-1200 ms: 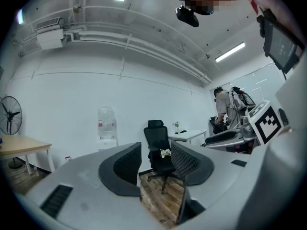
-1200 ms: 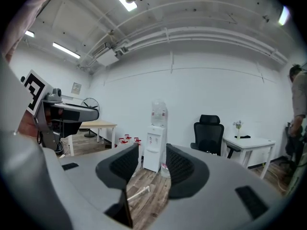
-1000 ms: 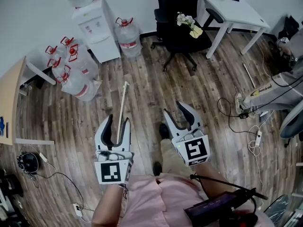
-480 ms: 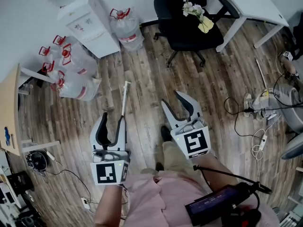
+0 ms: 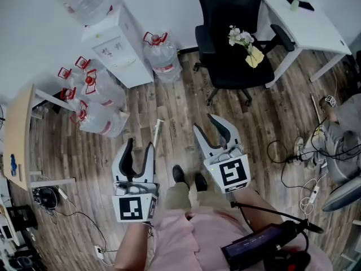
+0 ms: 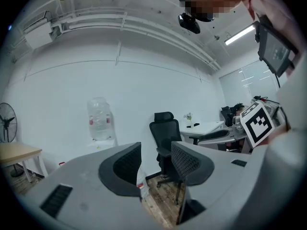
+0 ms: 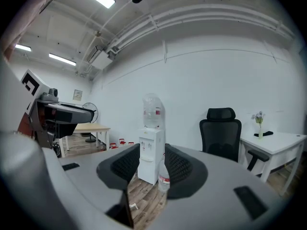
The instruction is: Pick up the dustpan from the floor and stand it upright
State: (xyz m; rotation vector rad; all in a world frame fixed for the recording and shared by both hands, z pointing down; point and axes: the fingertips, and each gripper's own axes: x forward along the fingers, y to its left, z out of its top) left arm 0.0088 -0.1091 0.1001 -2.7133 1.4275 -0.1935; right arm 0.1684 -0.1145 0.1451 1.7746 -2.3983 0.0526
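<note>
Of the dustpan I see only its thin white handle, lying on the wood floor and pointing toward the wall; the pan end is hidden behind my left gripper. In the head view my left gripper hovers open just left of the handle's near end. My right gripper is open too, a little to the handle's right, with nothing between its fingers. The handle tip shows low between the jaws in the right gripper view. The left gripper view looks level across the room, past empty jaws.
Several water bottles crowd the floor at left, beside a white water dispenser and another bottle. A black office chair and white table stand ahead right. Cables trail at right. My shoes are below the grippers.
The head view has shifted toward the wall and my feet have stepped forward. Less of the handle shows now. Both grippers stay open and empty, about where they were.
</note>
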